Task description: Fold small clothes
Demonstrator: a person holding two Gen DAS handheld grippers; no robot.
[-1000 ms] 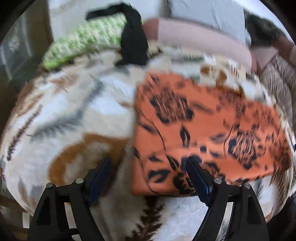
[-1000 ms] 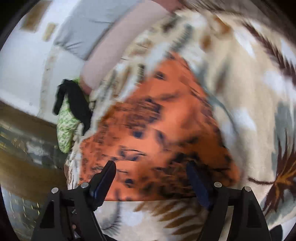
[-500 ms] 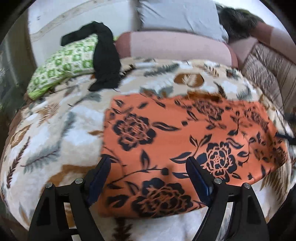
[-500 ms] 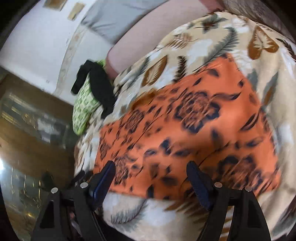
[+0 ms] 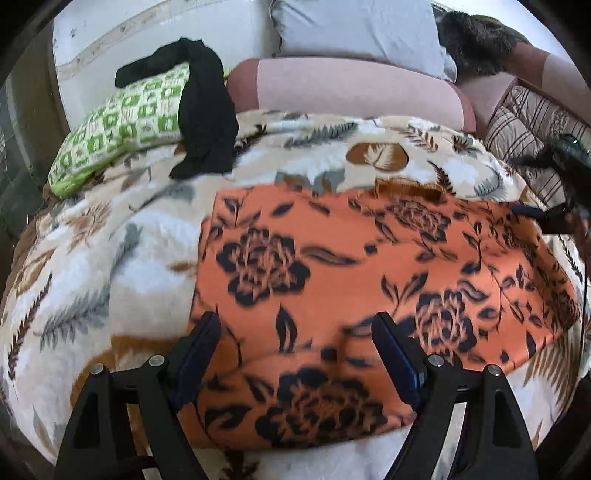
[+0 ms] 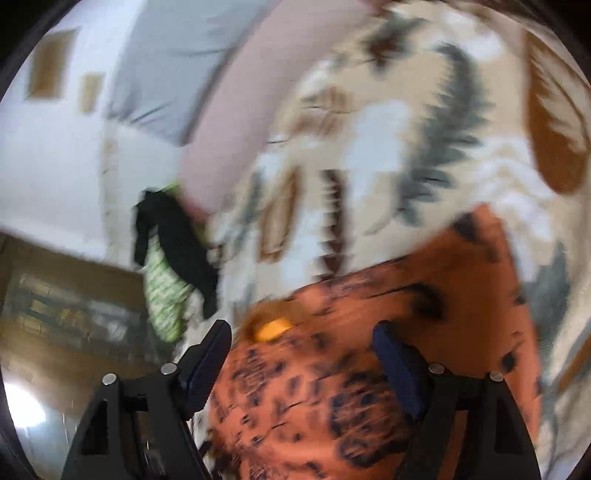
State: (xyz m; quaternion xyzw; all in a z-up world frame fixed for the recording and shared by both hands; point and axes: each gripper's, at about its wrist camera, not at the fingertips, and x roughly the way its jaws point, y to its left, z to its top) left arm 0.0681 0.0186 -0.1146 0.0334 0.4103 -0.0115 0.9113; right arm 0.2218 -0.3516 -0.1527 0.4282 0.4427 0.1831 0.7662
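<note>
An orange cloth with black flowers lies spread flat on the leaf-patterned blanket. My left gripper is open and empty, low over the cloth's near left part. My right gripper is open and empty, close over the same orange cloth near one of its edges; this view is blurred. The right gripper also shows in the left wrist view at the cloth's far right corner.
A black garment lies draped over a green-and-white pillow at the back left. A pink bolster, a grey pillow and a striped cushion line the back. A wall and a wooden floor show on the right wrist view's left.
The left gripper has steadied over the cloth's near left part. The right gripper has dropped lower and closer to the cloth's edge. Both have stayed open.
</note>
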